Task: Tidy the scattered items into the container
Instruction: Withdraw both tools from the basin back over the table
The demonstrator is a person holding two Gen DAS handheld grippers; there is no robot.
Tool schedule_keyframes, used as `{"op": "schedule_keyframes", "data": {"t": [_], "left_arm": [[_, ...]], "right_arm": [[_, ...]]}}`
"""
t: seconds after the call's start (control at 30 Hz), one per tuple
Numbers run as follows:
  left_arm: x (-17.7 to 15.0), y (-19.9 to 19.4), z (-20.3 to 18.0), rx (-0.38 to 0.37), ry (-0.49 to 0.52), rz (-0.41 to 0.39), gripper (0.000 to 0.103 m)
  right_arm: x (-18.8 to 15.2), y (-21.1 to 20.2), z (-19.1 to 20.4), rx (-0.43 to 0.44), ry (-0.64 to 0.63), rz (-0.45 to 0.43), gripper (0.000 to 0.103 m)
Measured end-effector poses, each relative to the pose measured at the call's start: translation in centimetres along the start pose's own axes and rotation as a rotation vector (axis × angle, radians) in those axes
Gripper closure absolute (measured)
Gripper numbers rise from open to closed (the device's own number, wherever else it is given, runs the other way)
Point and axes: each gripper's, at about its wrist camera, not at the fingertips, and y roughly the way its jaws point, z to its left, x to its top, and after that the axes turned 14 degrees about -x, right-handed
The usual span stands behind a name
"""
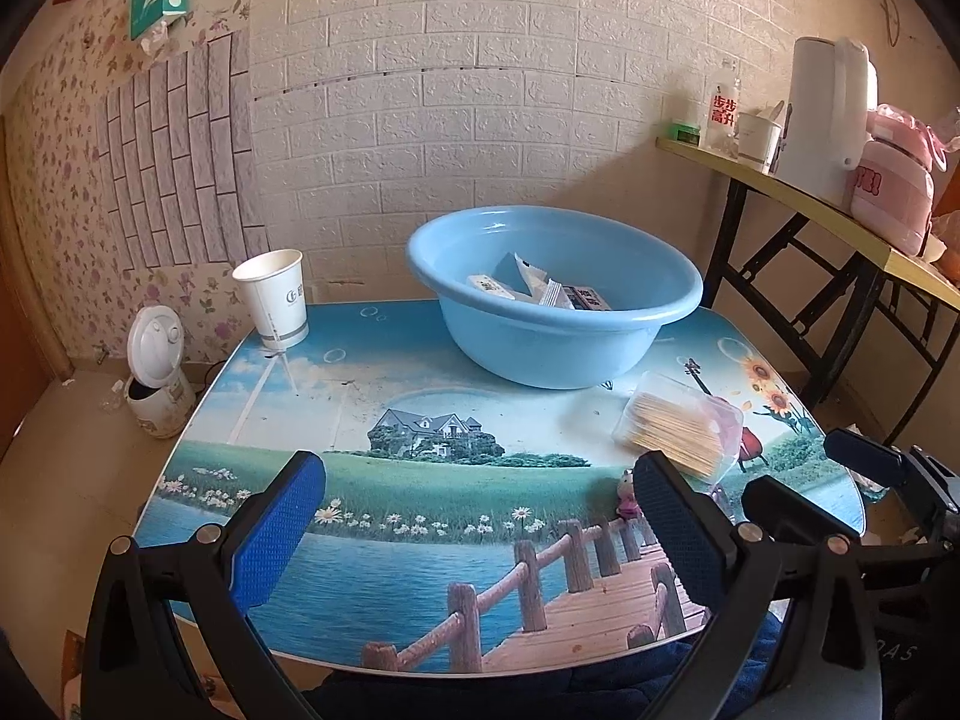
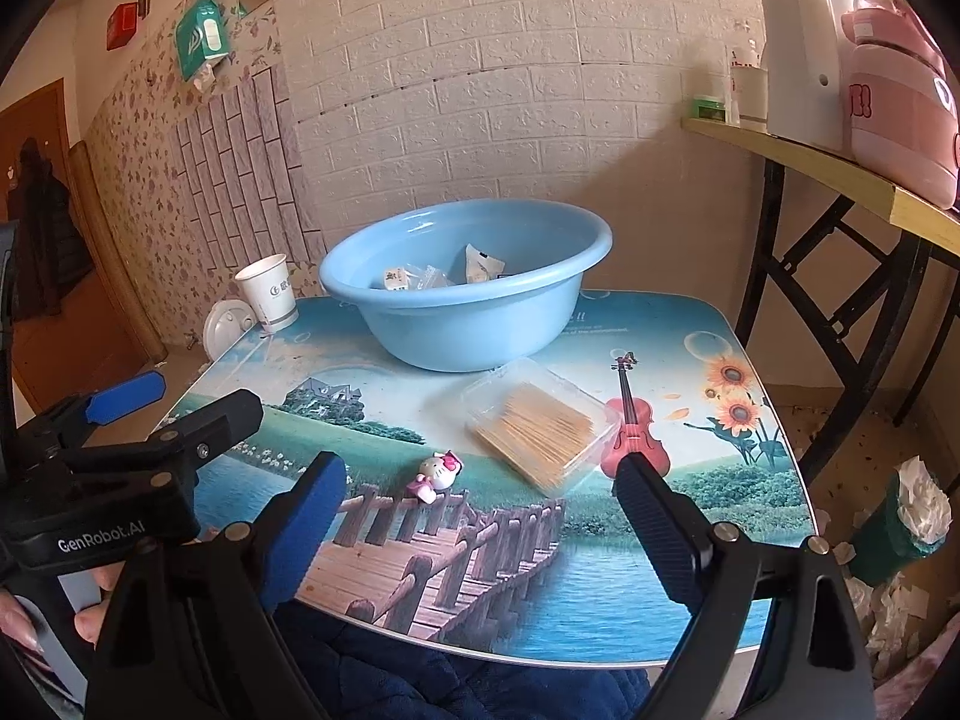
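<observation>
Sitting on the surface (image 2: 660,324) are two things not yet tidied: a clear box of sticks (image 2: 540,426) and a small pink toy cat (image 2: 437,475). The blue bowl (image 2: 462,288) stands at the back and already has some small packets (image 2: 420,279) in it.

The right gripper (image 2: 480,516) has its jaws wide open with nothing between them. The box lies just ahead of it, at about 1 o'clock. The toy lies closer, at about 11 o'clock, a bit nearer the blue pad on that side. The box's long side runs on a slant, from 10 o'clock up top down to 4 o'clock near the black pad, so the jaws do not line up with it yet. I think the wrist would need to turn a little to close across the short way.

The left gripper (image 1: 480,528) is open and empty too. From it, the box (image 1: 678,426) is far off at 2 o'clock, and the toy (image 1: 627,495) peeks out just beside its right pad.

So the right hand is the better one for the box. The bowl is straight behind, at 12 o'clock.
</observation>
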Motion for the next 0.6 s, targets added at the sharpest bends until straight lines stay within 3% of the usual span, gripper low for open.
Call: {"op": "schedule_keyframes", "data": {"t": [0.07,0.17,0.6], "left_arm": [[0.01,0.02,0.08,-0.010,-0.005,0.001,0.000],[-0.04,-0.01,-0.08,-0.018,-0.003,0.001,0.000],[-0.31,0.20,-0.37,-0.023,0.005,0.014,0.000]], "right_arm": [[0.01,0.08,-0.14,-0.006,0.007,0.005,0.009],[0.02,0.05,-0.50,-0.011,0.021,0.004,0.000],[0.11,-0.22,-0.96,-0.005,0.032,0.001,0.000]]}}
